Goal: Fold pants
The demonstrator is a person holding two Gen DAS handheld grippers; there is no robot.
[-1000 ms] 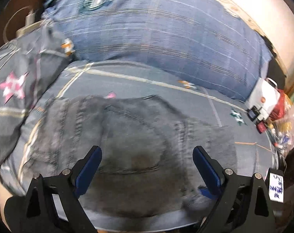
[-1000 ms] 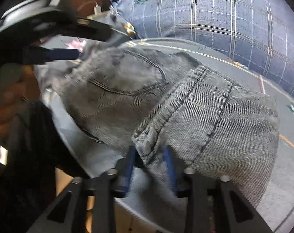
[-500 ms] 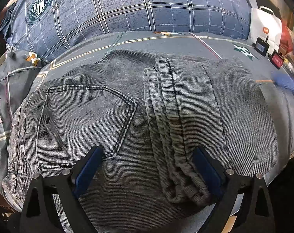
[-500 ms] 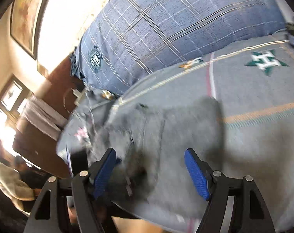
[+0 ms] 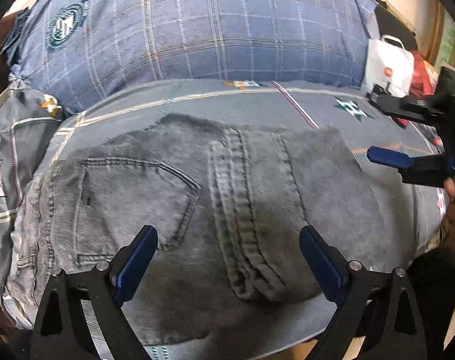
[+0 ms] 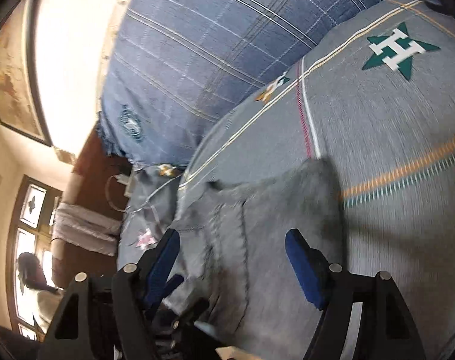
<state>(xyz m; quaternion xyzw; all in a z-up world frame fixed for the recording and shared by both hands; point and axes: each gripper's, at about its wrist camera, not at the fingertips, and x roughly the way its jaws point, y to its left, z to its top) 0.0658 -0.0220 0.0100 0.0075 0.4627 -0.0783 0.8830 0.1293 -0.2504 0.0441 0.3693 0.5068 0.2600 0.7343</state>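
Grey denim pants lie folded on the bed, back pocket to the left and the waistband fold running down the middle. My left gripper hovers open just above their near part, its blue pads spread wide with only flat cloth between them. In the left wrist view my right gripper stands open at the right edge, beside the pants' right border and holding nothing. In the blurred right wrist view, the right gripper looks sideways across the pants, jaws apart.
A big blue plaid pillow fills the back of the bed. The grey sheet has star prints. A white bag and clutter sit at the far right, a grey pillow at the left. A person stands by the window.
My right gripper let go of the pants' folded edge, opened, rolled and swung off to the right. My left gripper came lower and closer over the pants, which now lie flat.
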